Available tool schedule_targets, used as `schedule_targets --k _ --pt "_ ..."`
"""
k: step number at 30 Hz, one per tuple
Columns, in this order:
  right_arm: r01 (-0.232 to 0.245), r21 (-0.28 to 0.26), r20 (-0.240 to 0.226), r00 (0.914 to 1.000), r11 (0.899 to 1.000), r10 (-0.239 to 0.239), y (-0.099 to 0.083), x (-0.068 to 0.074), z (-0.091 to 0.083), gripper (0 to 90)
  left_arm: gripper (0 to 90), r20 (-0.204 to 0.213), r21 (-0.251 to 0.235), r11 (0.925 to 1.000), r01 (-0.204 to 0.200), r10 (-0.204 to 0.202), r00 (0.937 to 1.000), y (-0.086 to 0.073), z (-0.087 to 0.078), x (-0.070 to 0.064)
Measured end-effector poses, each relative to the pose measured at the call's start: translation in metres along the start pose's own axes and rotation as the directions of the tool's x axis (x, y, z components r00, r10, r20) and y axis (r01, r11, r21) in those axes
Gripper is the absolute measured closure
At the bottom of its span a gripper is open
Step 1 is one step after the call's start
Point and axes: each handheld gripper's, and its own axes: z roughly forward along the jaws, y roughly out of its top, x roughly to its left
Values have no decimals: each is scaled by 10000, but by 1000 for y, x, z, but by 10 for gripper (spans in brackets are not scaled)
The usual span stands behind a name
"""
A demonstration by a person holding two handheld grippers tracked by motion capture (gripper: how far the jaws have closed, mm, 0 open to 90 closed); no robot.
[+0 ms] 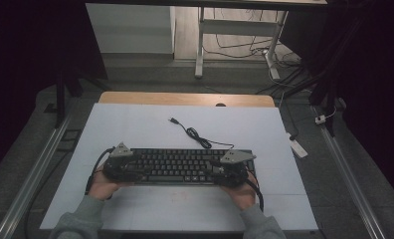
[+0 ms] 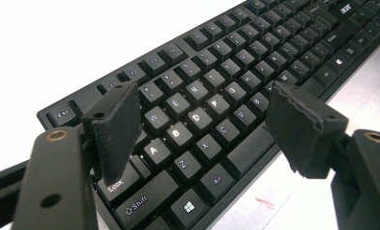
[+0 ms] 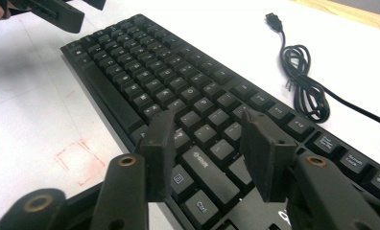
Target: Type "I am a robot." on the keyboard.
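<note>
table (image 1: 135,124): white work surface, takes up most of the high view; everything in play lies on it, with bare room on all sides, so I judge there is space to slide or lift.
keyboard (image 1: 177,167): black, full size, flat on the table near the person's edge, long side running left to right. Sits between the two hands, so each end is within reach of one gripper; that reads as a two-handed job, one claw per end.
cable (image 1: 197,137): black cord coiled loosely just behind the keyboard on the far side, plug (image 1: 173,120) lying free on the table. Not connected to anything, so it should just trail if the keyboard moves; could snag, judging by the coil.
left hand (image 1: 101,186): at the keyboard's left end, near edge, holding its tool low over the keys.
right hand (image 1: 245,193): same, mirrored at the right end.
left gripper (image 2: 205,127): jaws wide apart, nothing between the pads; they straddle the left letter block, the near jaw at the front edge, the far jaw over the top rows. Looks set to bracket the board's depth, not yet closed on it.
right gripper (image 3: 209,153): jaws moderately apart, empty, hanging over the right-hand keys near Enter and Ctrl. Cannot tell if the tips touch the keys.
red mark (image 3: 80,160): faint square outline on the table just in front of the keyboard; likely a placement guide, purpose unclear.
</note>
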Motion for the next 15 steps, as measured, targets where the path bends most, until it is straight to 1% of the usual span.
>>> schedule_targets --k 6,9,15 --pt "56 14 -165 9998 10000 -56 3 3 1 630 283 -2 22 10000 -49 49 10000 0 1 -1" --pt "101 42 -344 9994 9999 -100 4 4 3 667 282 -9 41 10000 -70 70 10000 0 1 -1" --pt "167 108 -637 9978 9998 -159 7 7 5 793 282 -25 32 9999 -109 109 9999 0 1 -2"
